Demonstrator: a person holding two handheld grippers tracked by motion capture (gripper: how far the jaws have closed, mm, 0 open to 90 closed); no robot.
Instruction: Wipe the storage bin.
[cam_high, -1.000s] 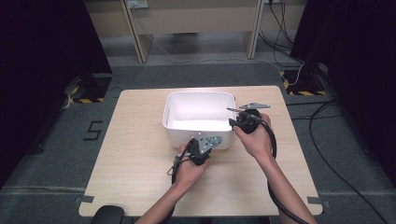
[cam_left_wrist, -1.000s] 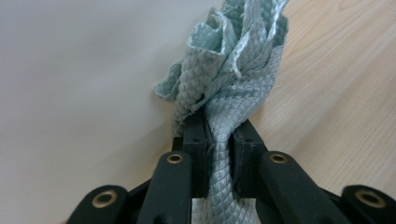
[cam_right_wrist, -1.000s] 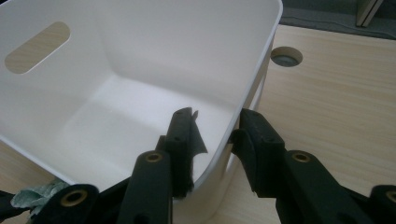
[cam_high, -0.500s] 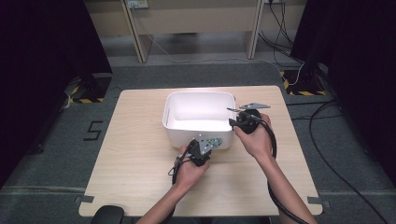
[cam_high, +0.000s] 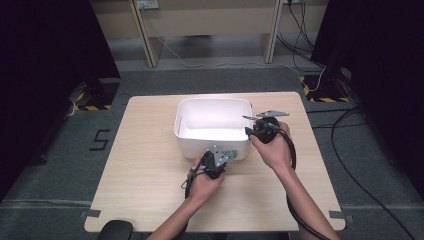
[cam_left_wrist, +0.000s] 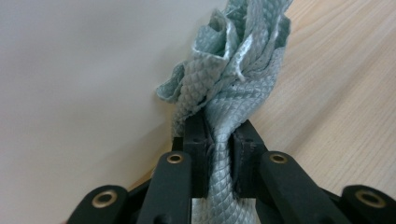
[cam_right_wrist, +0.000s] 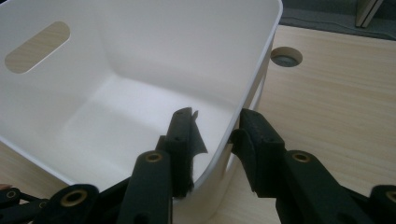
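A white plastic bin (cam_high: 212, 101) stands at the middle of the wooden table (cam_high: 145, 165). My left gripper (cam_high: 220, 156) is at the bin's near wall (cam_left_wrist: 70, 70), shut on a pale grey-green cloth (cam_left_wrist: 233, 70) whose bunched end rests against that wall and the tabletop. The cloth (cam_high: 228, 151) peeks out at the wall's foot. At the bin's right near corner, my right gripper (cam_high: 248, 131) straddles the rim. In the right gripper view (cam_right_wrist: 212, 121), one jaw is inside the bin (cam_right_wrist: 140, 56) and the other outside, closed on the wall.
A round cable hole (cam_right_wrist: 286, 56) sits in the tabletop just beyond the bin's right side. Bare table lies left of the bin and along the near edge. Cables (cam_high: 345, 165) trail over the floor at the right.
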